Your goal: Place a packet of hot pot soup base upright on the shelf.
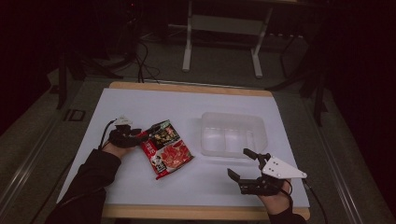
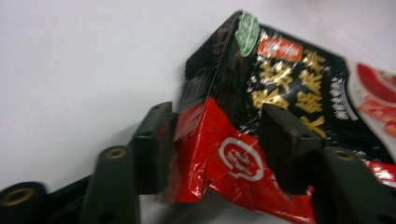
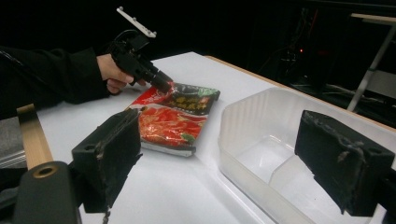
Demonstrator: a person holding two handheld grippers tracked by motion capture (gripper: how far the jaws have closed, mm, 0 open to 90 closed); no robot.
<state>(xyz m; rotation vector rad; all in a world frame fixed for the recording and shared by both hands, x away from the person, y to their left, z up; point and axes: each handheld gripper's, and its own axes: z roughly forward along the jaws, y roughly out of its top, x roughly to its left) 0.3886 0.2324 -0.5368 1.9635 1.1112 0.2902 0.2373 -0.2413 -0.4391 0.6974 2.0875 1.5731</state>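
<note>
Here the left gripper (image 2: 212,140) pinches the snack packet's (image 1: 166,147) blurred corner; the right gripper's (image 1: 243,163) jaws gape wide.

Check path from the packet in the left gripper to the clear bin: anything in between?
Nothing visible. Bare white table lies between the packet and the clear bin. The left gripper pinches the packet's corner; the right gripper is open, nearer the person than the bin.

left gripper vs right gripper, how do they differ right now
The left gripper has its fingers closed on a corner of the red and black packet; the right gripper is open and holds nothing. The left is beside the packet, the right near the clear bin. Both are hand-held.
</note>
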